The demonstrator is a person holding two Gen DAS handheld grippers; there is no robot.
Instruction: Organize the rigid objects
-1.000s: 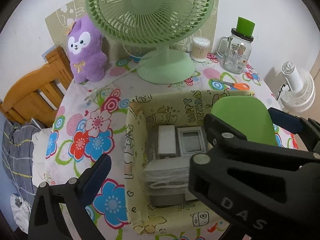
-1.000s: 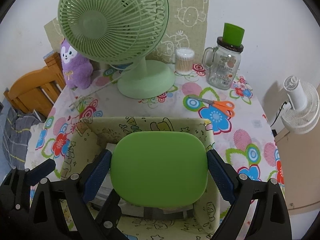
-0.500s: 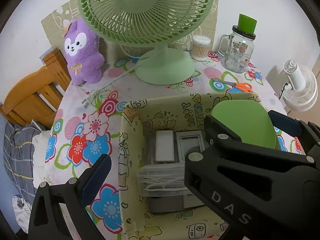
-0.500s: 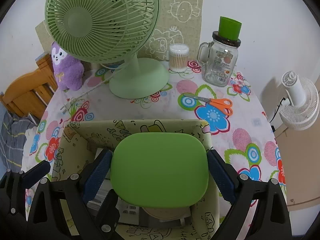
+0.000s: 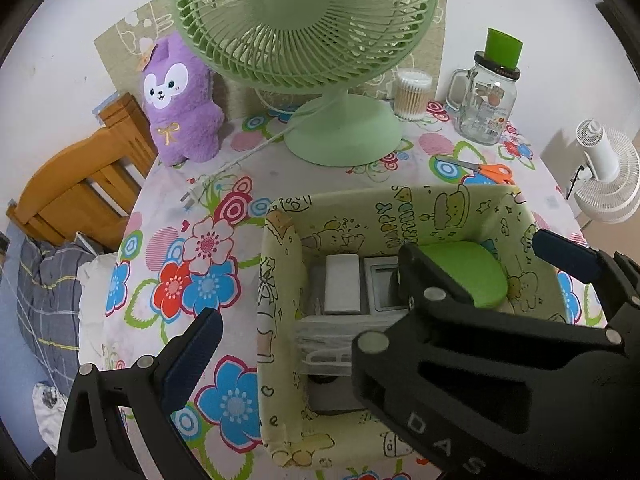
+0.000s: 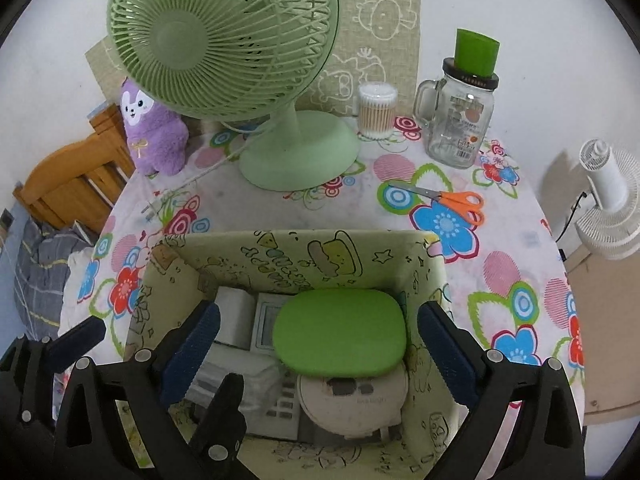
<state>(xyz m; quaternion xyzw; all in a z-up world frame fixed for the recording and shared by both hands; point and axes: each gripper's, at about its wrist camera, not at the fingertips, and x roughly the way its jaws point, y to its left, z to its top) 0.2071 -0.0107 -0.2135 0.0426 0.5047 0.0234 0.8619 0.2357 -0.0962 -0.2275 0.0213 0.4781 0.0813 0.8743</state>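
In the right wrist view, the fabric bin [image 6: 280, 252] at lower centre is crowded: a green lid [image 6: 340, 332] fills its right half and flat boxes its left. Behind it, a strip of open bench [image 6: 280, 212] crosses mid-frame. Beyond stand a green fan [image 6: 300, 156], glass jar [image 6: 456, 120] and, at right, scissors [image 6: 452, 200].

Left wrist view. A fabric storage box [image 5: 280, 280] with cartoon print stands on the flowered tabletop [image 5: 208, 248]. Inside lie a white block [image 5: 341, 284], a grey framed device [image 5: 382, 288] and a green lid [image 5: 472, 272], the lid between the wide-apart fingers of the right tool [image 5: 476, 256], untouched by either. Behind the box: a green fan [image 5: 304, 20], a purple plush toy [image 5: 178, 100], a glass jar [image 5: 486, 100], orange-handled scissors [image 5: 494, 171].
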